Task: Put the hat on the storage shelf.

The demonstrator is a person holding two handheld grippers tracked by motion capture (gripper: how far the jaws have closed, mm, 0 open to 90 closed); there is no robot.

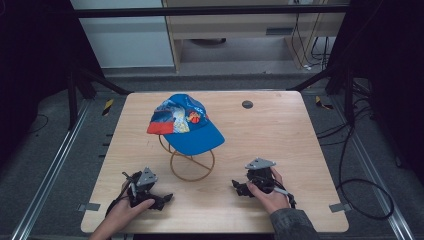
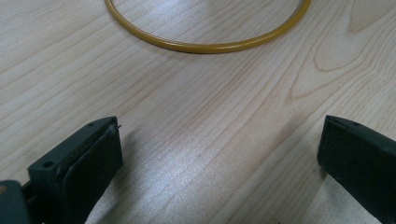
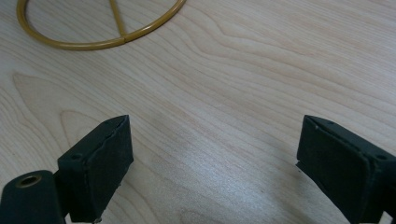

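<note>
While both of the person's hands rested at the near edge of the pale wooden table (image 1: 280, 130), each held a black two-jaw tool low over the boards. Left of the yellow wire stand (image 1: 192, 162), the left gripper (image 1: 162, 199) sat with its jaws spread wide and nothing between them. Right of that stand, the right gripper (image 1: 239, 187) was just as wide apart and equally empty. Between them and a little farther off, the stand's round base ring lay flat on the wood. Perched on top of the stand was the blue baseball cap with colourful printed panels and a red patch (image 1: 185, 122), brim pointing toward the right gripper's side. Beyond the stand, a small dark round disc (image 1: 247, 104) sat in the tabletop.
</note>
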